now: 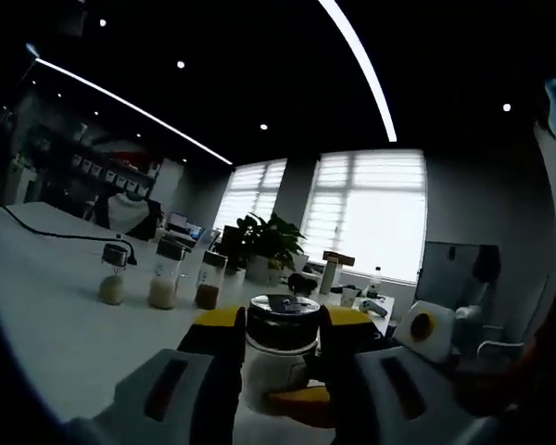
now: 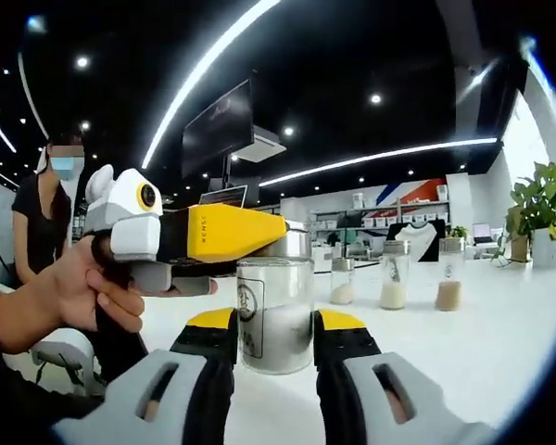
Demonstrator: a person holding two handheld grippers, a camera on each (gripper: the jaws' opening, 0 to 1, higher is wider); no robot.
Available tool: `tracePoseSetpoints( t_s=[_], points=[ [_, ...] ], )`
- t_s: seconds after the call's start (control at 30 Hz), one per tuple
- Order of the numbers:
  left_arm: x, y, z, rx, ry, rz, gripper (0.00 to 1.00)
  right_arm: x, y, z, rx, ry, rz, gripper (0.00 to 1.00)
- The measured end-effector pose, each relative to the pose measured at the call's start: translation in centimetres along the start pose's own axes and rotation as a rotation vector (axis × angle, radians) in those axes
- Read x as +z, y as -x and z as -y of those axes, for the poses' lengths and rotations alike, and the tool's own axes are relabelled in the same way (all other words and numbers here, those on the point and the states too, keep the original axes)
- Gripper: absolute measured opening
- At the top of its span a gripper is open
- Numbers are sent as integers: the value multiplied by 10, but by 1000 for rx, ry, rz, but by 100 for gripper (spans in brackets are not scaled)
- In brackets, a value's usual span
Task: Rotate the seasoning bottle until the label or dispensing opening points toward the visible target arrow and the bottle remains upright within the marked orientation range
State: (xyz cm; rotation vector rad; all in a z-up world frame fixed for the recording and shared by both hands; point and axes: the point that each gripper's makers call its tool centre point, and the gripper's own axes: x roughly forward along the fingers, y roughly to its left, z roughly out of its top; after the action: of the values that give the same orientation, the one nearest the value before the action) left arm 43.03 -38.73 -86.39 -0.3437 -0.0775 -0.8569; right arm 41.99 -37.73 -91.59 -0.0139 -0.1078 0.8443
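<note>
The right gripper (image 2: 276, 338) clamps the glass bottle (image 2: 276, 311) upright on the table (image 2: 500, 357), with bare tabletop open to its right. The left gripper (image 2: 259, 236) grips its metal lid (image 1: 283, 312) from the person's side. The bottle's label (image 2: 246, 320) faces left. Three jars (image 2: 394, 275) stand farther back, before shelves and blinds (image 1: 366, 209)

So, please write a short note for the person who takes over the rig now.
Left tool: its jaws stand on both sides of the seasoning bottle, near the lid.
Right tool: its jaws flank the same bottle lower down, label facing its camera.
Bottle upright on the white table. Three other jars stand behind it.
Done: bottle held. Left: no arrow seen; find it, then rotate.
</note>
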Motion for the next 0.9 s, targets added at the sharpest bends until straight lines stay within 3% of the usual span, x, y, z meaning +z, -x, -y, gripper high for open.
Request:
tracePoseSetpoints(
  t_s=[0.33, 0.7, 0.9],
  points=[
    [-5, 0, -7, 28, 38, -31, 33, -6, -3, 2, -19, 3, -14, 30],
    [-14, -8, -12, 101, 21, -51, 35, -11, -4, 9, -89, 78, -30, 30],
    [-22, -8, -20, 114, 8, -84, 33, -19, -5, 12, -79, 99, -58, 30]
  ],
)
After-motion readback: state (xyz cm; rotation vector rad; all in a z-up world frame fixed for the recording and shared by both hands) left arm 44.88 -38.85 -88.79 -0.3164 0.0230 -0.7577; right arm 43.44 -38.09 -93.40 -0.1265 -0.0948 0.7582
